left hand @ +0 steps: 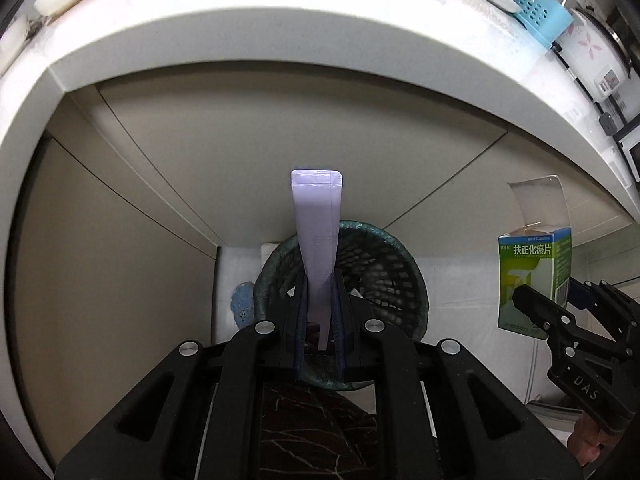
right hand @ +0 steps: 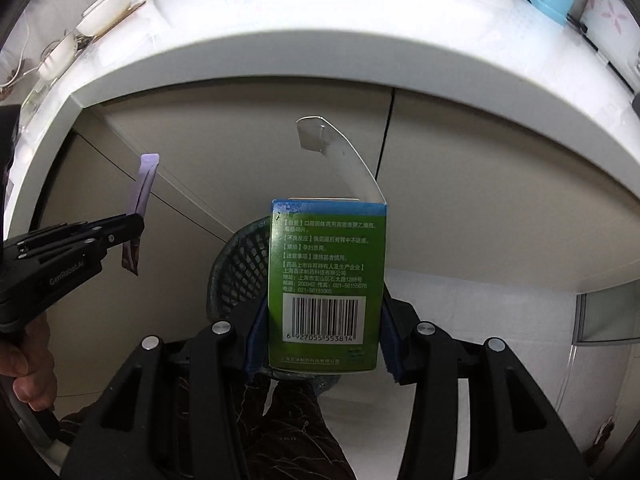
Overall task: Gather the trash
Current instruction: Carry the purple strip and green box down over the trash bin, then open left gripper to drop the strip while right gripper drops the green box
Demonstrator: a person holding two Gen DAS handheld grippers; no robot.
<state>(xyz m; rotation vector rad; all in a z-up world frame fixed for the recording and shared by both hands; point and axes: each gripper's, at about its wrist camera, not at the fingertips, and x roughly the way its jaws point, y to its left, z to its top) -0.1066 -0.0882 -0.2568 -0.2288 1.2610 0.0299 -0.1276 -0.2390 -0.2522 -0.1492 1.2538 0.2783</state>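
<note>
Left tool (left hand: 319,308) grips a purple sachet (left hand: 316,232); right tool (right hand: 322,320) grips a green box (right hand: 326,264), both above the bin (left hand: 380,264).

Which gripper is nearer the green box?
Right. The right gripper is shut on the green box, fingers pressed to its sides. The left gripper is apart from it, off to the box's left, shut on a purple packet.
</note>
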